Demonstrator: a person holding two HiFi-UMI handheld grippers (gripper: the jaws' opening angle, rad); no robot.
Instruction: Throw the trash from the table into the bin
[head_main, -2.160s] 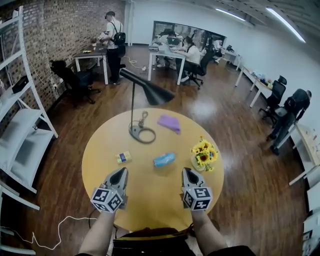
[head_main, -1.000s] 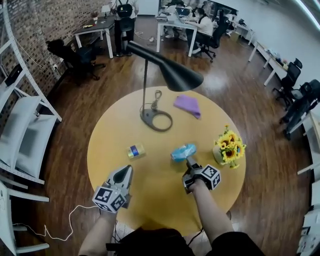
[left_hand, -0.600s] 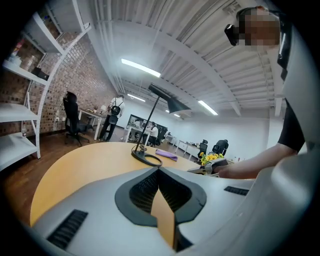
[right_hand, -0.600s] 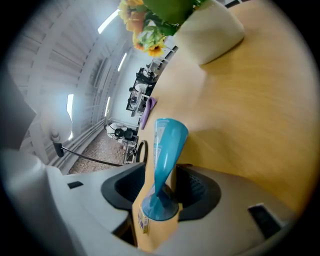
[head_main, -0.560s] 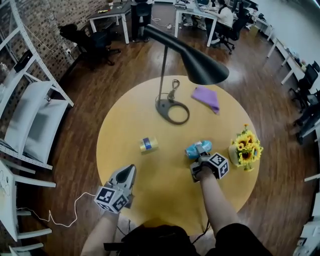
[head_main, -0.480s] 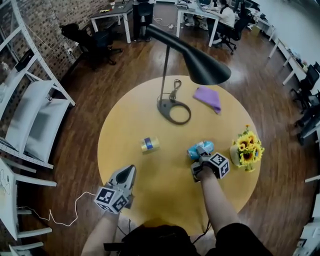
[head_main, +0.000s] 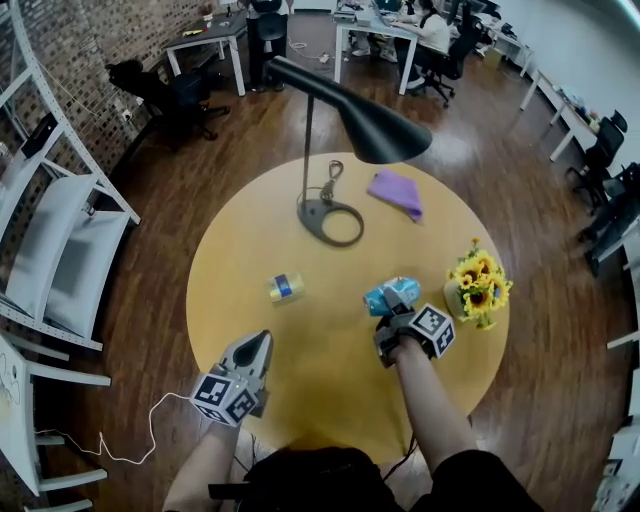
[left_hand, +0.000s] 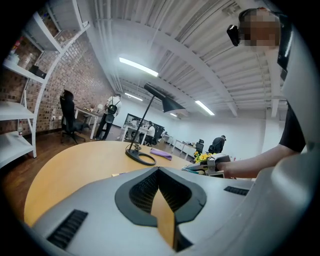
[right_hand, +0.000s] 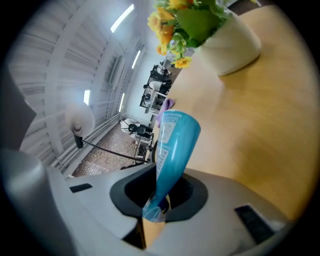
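Blue wrapper (head_main: 376, 298) lies near the worktop's (head_main: 310, 340) right edge, beside the sunflower vase (head_main: 478, 290). Its end is pinched between the closing fingers of the right gripper (head_main: 391, 302). The left gripper (head_main: 259, 343) has its fingers closed and empty at the near edge.

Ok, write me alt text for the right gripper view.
The right tongs are closing on the crimped end of a blue packet, which juts out from between the jaws over the yellow table. A white pot of sunflowers stands beyond it.

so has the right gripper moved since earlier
Yes: the right gripper went from the near table edge forward to the blue wrapper by the sunflowers, jaws closing on it.
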